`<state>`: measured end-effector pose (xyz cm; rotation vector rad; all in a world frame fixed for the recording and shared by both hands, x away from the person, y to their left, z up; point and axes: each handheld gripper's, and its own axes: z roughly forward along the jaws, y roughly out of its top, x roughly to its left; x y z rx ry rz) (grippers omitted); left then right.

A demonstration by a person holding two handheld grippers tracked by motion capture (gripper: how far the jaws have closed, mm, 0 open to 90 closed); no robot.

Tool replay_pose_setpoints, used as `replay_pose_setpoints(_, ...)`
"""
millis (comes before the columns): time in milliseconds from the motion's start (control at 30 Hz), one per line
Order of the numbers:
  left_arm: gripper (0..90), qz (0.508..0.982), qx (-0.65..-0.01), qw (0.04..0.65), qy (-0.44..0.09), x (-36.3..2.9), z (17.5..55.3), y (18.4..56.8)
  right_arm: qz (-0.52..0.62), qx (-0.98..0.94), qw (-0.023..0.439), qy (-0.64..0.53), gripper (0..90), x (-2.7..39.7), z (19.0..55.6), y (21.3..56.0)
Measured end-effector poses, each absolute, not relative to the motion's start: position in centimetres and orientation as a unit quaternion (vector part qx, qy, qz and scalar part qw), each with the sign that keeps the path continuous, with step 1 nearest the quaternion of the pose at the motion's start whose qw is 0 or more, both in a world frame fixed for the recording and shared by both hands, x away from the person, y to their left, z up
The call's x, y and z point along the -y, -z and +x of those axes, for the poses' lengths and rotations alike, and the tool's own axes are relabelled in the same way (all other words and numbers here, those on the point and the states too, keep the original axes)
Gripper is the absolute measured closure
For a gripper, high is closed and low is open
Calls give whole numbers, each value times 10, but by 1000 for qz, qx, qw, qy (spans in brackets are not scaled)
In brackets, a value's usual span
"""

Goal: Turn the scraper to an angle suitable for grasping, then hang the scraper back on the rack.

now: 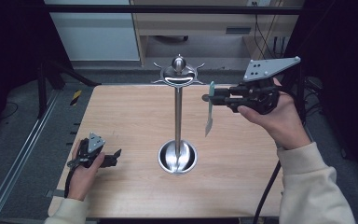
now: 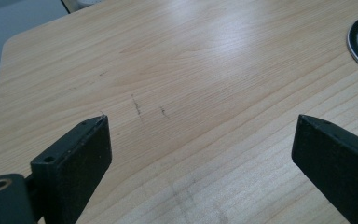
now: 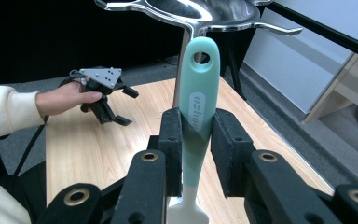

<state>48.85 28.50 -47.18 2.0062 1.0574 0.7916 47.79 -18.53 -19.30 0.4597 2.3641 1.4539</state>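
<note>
Wooden table (image 1: 135,116) in a dim room, with a steel stand (image 1: 178,112) at its middle as landmark: round base, upright rod, ring of hooks (image 1: 179,74) on top.

Right gripper (image 1: 210,99) sits raised to the right of the stand, level with the hooks. Its jaws are clamped on the teal handle of a spatula (image 3: 196,107). The utensil hangs with its pale blade downward and its handle end, with the hanging hole (image 3: 202,58), upward, just beside the hooks but apart from them.

Left gripper (image 1: 116,154) rests low on the table, well left of the base, jaws spread wide with nothing between them.

Judgement: pick-up done, carry to the stand nearly done. Left: thread the hole over a hook, release. No other utensil hangs on the stand.
</note>
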Motion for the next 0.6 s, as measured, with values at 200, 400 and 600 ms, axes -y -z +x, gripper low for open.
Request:
replay_pose_setpoints(200, 44, 780, -409, 360, -307, -284, 489, 472, 159, -831, 159, -510, 746, 186, 478, 193)
replay_pose_setpoints(400, 45, 778, -411, 362, -308, -285, 489, 472, 158, -831, 155, -510, 746, 186, 480, 192)
replay_pose_setpoints(600, 45, 780, -409, 361, -307, -285, 489, 472, 152, -834, 152, -509, 745, 183, 481, 190)
